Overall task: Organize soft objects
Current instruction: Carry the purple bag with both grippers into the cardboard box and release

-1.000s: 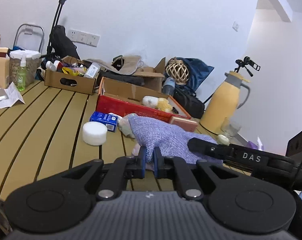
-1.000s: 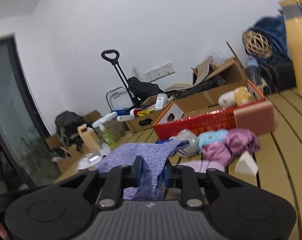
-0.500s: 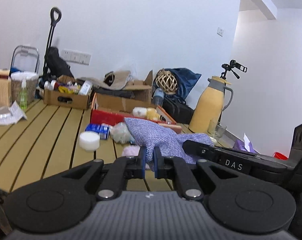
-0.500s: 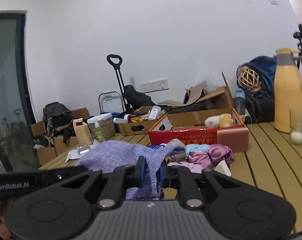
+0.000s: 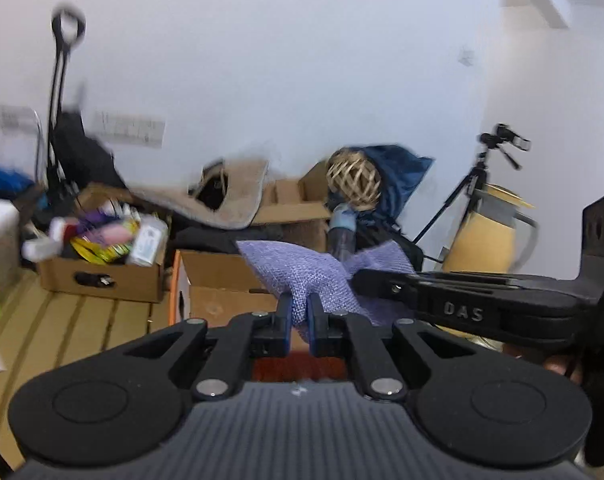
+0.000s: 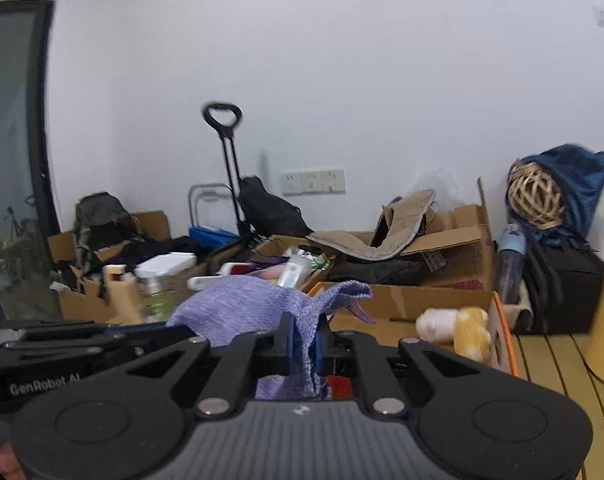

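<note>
Two claws, left claw (image 5: 299,314) and right claw (image 6: 304,340), each clamped on the purple cloth (image 5: 310,274), carrying it; next, likely lower into the red box (image 6: 498,324) at frame centre-right.

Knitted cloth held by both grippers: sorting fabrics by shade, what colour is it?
Lavender purple knitted cloth, clearest in the right wrist view.

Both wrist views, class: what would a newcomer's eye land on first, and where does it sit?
First, the purple knitted cloth, pinched at one end by the left gripper and at the other by the right gripper. Next, the woven rattan ball against blue fabric at far right, and the red-orange box below the cloth.
</note>
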The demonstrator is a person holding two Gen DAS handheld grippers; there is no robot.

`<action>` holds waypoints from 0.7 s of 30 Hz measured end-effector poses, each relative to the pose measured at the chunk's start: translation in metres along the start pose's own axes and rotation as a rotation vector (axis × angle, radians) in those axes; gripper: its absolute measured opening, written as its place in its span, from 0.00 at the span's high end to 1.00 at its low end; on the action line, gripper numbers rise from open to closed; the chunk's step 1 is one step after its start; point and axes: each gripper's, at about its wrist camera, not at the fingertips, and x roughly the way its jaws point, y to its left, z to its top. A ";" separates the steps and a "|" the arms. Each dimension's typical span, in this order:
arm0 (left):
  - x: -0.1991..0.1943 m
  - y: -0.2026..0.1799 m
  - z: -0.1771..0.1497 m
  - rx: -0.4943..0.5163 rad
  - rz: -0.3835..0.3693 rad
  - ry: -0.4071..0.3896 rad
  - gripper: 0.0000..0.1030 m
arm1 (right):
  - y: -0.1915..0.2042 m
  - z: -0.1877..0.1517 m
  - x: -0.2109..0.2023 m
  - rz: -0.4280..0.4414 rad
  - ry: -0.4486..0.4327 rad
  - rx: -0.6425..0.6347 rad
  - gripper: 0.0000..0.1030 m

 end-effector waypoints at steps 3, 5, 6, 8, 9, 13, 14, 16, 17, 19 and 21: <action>0.073 0.025 0.024 -0.007 0.020 0.083 0.92 | -0.029 0.031 0.085 -0.014 0.095 0.012 0.91; 0.122 0.041 0.032 -0.015 0.060 0.131 0.92 | -0.041 0.039 0.138 -0.040 0.155 -0.003 0.91; 0.147 0.048 0.035 -0.007 0.078 0.155 0.92 | -0.048 0.040 0.169 -0.056 0.190 -0.025 0.91; 0.191 0.060 0.035 0.013 0.147 0.212 0.92 | -0.062 0.037 0.216 -0.075 0.243 -0.031 0.91; 0.210 0.064 0.033 0.049 0.160 0.243 0.92 | -0.070 0.036 0.240 -0.076 0.275 -0.019 0.91; 0.254 0.089 0.028 0.016 0.249 0.294 0.86 | -0.092 0.026 0.309 -0.102 0.373 0.053 0.91; 0.255 0.097 0.026 -0.026 0.244 0.309 0.86 | -0.095 0.019 0.321 -0.109 0.400 0.073 0.88; 0.254 0.106 0.023 -0.055 0.217 0.313 0.82 | -0.097 0.008 0.337 -0.132 0.460 0.088 0.82; 0.250 0.107 0.022 -0.049 0.229 0.303 0.81 | -0.096 0.004 0.340 -0.135 0.476 0.087 0.74; 0.242 0.107 0.023 -0.041 0.233 0.304 0.78 | -0.097 -0.001 0.339 -0.141 0.487 0.089 0.55; 0.231 0.107 0.028 -0.042 0.251 0.303 0.78 | -0.099 0.003 0.328 -0.158 0.457 0.113 0.45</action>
